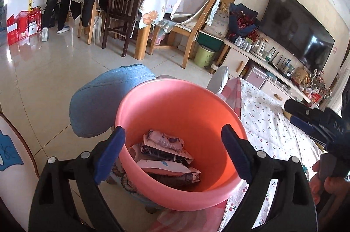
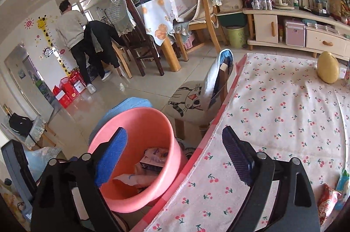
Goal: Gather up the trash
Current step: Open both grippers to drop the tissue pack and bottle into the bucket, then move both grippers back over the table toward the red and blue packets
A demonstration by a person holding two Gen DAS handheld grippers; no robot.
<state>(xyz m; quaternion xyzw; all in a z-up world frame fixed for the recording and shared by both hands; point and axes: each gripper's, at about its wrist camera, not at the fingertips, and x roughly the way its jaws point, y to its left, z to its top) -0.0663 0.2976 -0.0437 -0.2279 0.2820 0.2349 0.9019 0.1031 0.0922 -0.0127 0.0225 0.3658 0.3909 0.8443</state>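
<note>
Left wrist view: the left gripper (image 1: 172, 153) hangs over the pink bucket (image 1: 153, 105), jaws spread wide with nothing between the pads. The bucket stands just beside the tabletop edge, in front of a blue cushion (image 1: 102, 98). Several wrappers (image 1: 168, 157) lie flat in the bucket's bottom, overlapping one another. To the right, the tabletop (image 1: 269, 122) carries a white cloth printed with cherries. At the far right edge, the right gripper (image 1: 306, 120) reaches over the cloth, held by a hand (image 1: 323, 177).

Right wrist view: the right gripper (image 2: 175, 155) straddles the tabletop edge, its left finger over the bucket (image 2: 122, 129) and its right finger over the cloth. The jaws stand wide apart and hold nothing. The wrappers (image 2: 151, 160) show inside the bucket. A chair with a cat cushion (image 2: 190, 101) stands behind the bucket, against the tabletop (image 2: 284, 111). A yellow fruit (image 2: 328, 68) rests on the far right of the cloth. More packets (image 2: 330, 197) lie at the near right corner. In the background a person (image 2: 74, 35) stands at a dining table.
</note>
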